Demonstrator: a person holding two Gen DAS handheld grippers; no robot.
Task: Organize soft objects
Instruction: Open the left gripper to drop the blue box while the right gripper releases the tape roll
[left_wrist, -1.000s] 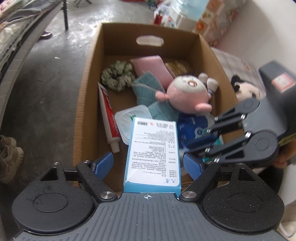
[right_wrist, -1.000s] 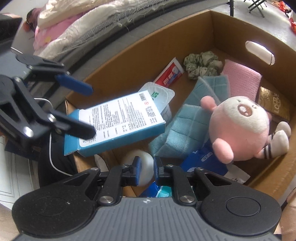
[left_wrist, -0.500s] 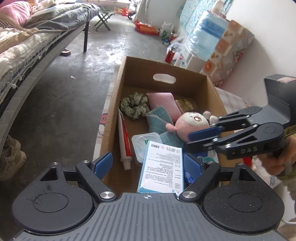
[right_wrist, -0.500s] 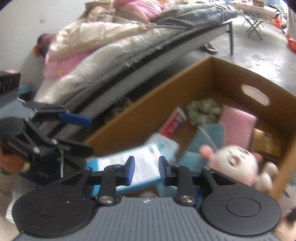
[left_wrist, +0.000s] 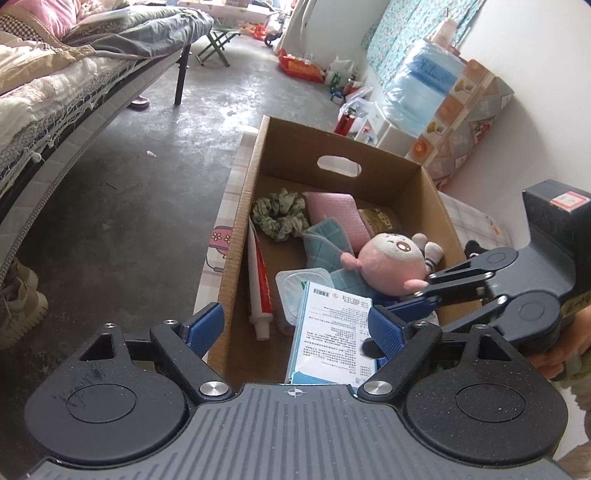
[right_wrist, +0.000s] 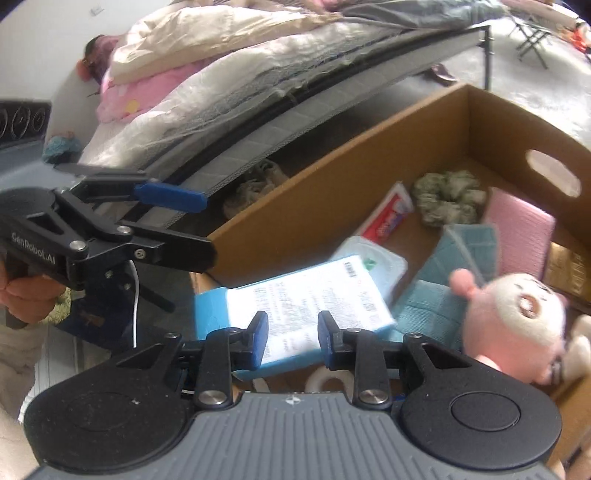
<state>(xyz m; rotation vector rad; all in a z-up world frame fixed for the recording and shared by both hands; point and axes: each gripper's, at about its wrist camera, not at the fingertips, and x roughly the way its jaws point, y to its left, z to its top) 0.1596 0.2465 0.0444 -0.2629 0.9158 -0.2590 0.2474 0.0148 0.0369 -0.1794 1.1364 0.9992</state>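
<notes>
An open cardboard box (left_wrist: 240, 229) holds a pink plush toy (left_wrist: 388, 262), a green scrunchie (left_wrist: 280, 214), a pink cloth (left_wrist: 332, 210) and a teal cloth (left_wrist: 325, 247). A blue-and-white carton (left_wrist: 332, 332) lies at the box's near end. My left gripper (left_wrist: 295, 325) hangs open above that end, gripping nothing. In the right wrist view, my right gripper (right_wrist: 291, 328) is opening, with nothing between its pads. The carton (right_wrist: 310, 295) lies below it and the plush toy (right_wrist: 513, 325) sits to its right. The left gripper (right_wrist: 207, 227) hovers outside the box wall.
A toothpaste tube (left_wrist: 258, 280) and a clear plastic pack (left_wrist: 295, 284) lie by the box's left wall. A bed (left_wrist: 74, 74) runs along the left. A water bottle (left_wrist: 424, 88) stands at the back right. Shoes (left_wrist: 18, 306) sit on the concrete floor.
Both grippers have drawn back and up from the box, so more of the room shows. The right jaws went from shut to partly open. The carton stays in the box.
</notes>
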